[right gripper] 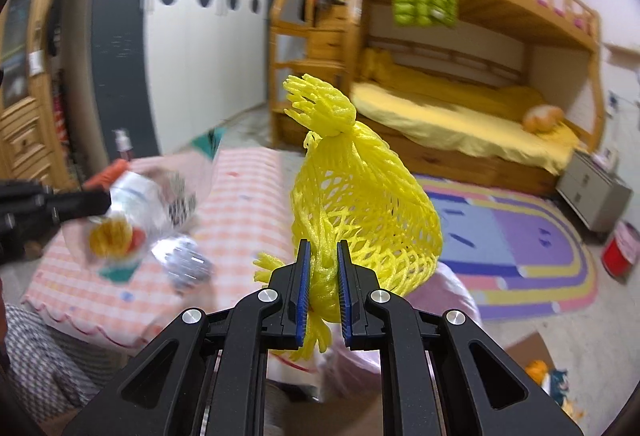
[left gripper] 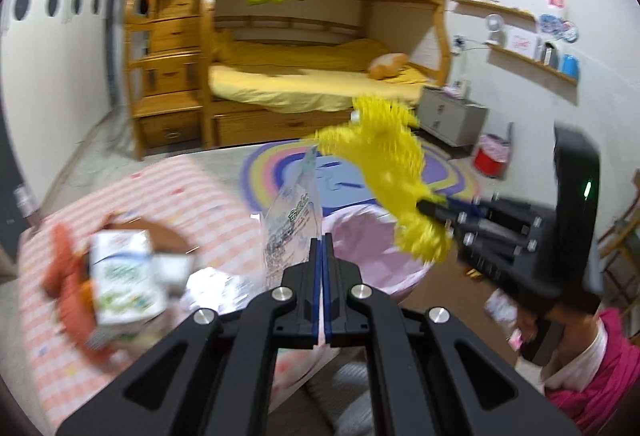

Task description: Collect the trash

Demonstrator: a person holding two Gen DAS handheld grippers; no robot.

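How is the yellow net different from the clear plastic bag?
The yellow net is bright, full of holes and puffy; the clear plastic bag is see-through, flat and printed with writing. The net is pinched in the right tool, while the bag is pinched in the left tool. The net has a knotted, frilly top; the bag ends in a plain corner. Both are held up in the air, near the pink-lined bin.

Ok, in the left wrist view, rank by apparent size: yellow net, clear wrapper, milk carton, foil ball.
1. Yellow net, though it hangs near the camera, which inflates it.
2-3. Clear wrapper and milk carton look alike; blur prevents ranking.
4. Foil ball, smallest.
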